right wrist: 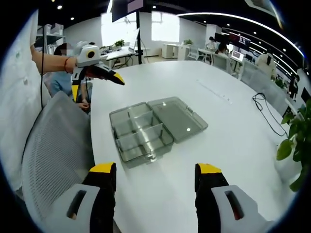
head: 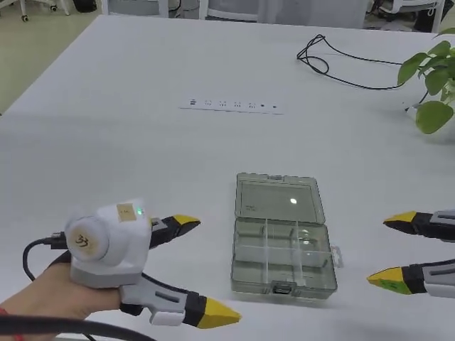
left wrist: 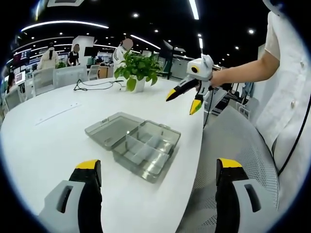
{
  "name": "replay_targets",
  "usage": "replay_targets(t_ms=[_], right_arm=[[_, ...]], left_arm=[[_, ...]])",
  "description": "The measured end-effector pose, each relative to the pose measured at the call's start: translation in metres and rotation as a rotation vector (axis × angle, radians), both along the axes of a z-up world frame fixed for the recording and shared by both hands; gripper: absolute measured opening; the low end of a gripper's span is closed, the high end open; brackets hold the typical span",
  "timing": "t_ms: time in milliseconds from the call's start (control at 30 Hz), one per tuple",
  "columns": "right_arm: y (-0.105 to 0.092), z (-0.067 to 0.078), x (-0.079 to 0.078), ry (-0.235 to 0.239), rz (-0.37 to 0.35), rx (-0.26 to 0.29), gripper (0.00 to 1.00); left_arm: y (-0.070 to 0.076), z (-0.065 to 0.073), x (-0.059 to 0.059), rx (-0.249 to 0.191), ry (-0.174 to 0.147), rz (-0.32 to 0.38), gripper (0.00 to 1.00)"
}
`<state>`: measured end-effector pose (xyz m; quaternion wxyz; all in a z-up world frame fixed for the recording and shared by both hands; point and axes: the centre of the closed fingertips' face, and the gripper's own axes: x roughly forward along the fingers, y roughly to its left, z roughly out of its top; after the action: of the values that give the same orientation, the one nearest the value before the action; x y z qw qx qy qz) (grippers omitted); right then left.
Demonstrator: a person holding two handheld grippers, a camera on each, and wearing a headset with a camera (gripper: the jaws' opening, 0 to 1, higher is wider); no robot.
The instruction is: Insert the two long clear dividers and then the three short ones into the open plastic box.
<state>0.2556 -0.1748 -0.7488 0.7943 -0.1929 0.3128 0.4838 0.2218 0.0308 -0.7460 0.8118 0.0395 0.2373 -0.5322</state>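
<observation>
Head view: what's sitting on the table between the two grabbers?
The open plastic box lies between the left gripper and the right gripper, touching neither. Both grippers' jaws are open. The head view shows this.

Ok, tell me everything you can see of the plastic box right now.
The plastic box is smoky, see-through and rectangular, lying open on the white table with its lid folded flat behind the base. Clear dividers stand inside, splitting the base into several compartments. A small latch sits at the front edge. Only the table touches it; the left gripper and right gripper flank it, open and apart.
</observation>
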Motion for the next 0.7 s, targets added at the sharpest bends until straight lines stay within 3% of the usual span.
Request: replay_targets(t_ms=[400,700], right_arm=[[-0.008,-0.005,-0.002,-0.044,-0.022,0.013,0.88],[-0.008,-0.009,-0.004,-0.049,-0.043,0.019,0.89]], left_arm=[[0.005,-0.008,0.004,0.048,-0.028,-0.014,1.0],[0.004,-0.013,0.008,0.062,-0.04,0.006,1.0]])
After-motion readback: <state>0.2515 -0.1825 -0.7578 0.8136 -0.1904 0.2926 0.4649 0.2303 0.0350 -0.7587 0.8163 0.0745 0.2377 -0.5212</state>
